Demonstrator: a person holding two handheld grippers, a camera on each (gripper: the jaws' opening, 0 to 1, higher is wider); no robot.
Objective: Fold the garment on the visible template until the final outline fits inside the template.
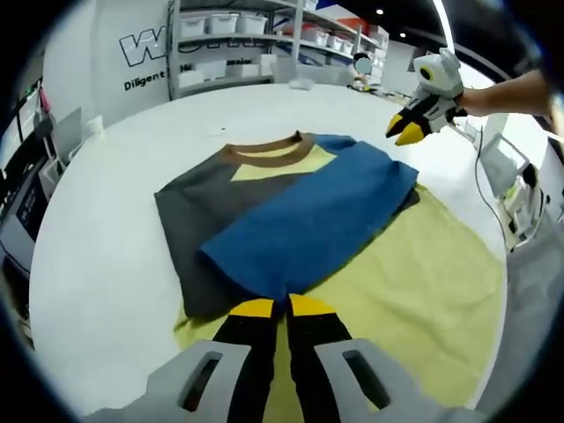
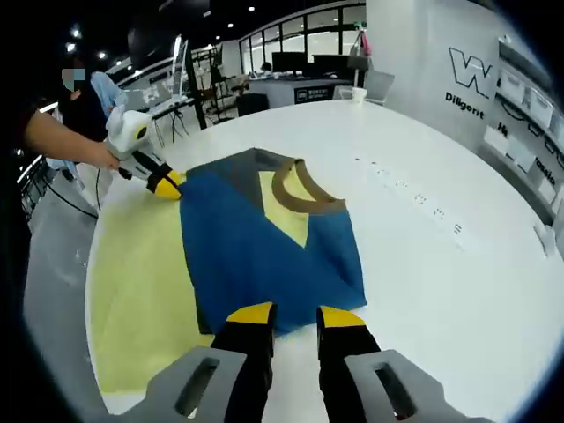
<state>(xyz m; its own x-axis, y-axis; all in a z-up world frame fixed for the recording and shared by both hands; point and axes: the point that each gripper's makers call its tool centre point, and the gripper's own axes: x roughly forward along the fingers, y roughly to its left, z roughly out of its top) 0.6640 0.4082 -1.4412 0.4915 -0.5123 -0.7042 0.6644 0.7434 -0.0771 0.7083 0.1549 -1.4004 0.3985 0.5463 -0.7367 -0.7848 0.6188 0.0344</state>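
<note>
Left gripper view, reading left to right: the round white table (image 1: pixel 106 203) carries a pale yellow rectangular template sheet (image 1: pixel 423 291), and on it lies the part-folded garment (image 1: pixel 291 211), a T-shirt of blue and dark grey cloth with a yellow chest panel and a brown ribbed collar. A blue layer is folded across the dark grey body; the collar points away from the camera. Some dark grey cloth at the near left edge reaches past the yellow sheet onto the white tabletop. At bottom centre the left gripper (image 1: pixel 272 307), black with yellow fingertips, has its jaws nearly together with only a thin slit between them, tips right at the near blue hem; whether cloth is pinched there cannot be told. At upper right the right gripper (image 1: pixel 407 132), white-bodied with yellow tips, is held by a person's hand above the far corner of the sheet, jaws closed, nothing in them. Shelving with white bins (image 1: pixel 238 40) stands behind.

Right gripper view, left to right: the left gripper (image 2: pixel 166 185) touches the blue edge of the garment (image 2: pixel 264 238) beside the template sheet (image 2: pixel 141 282). At bottom centre the right gripper (image 2: pixel 296 315) holds a narrow gap, empty, above the shirt's near edge.
</note>
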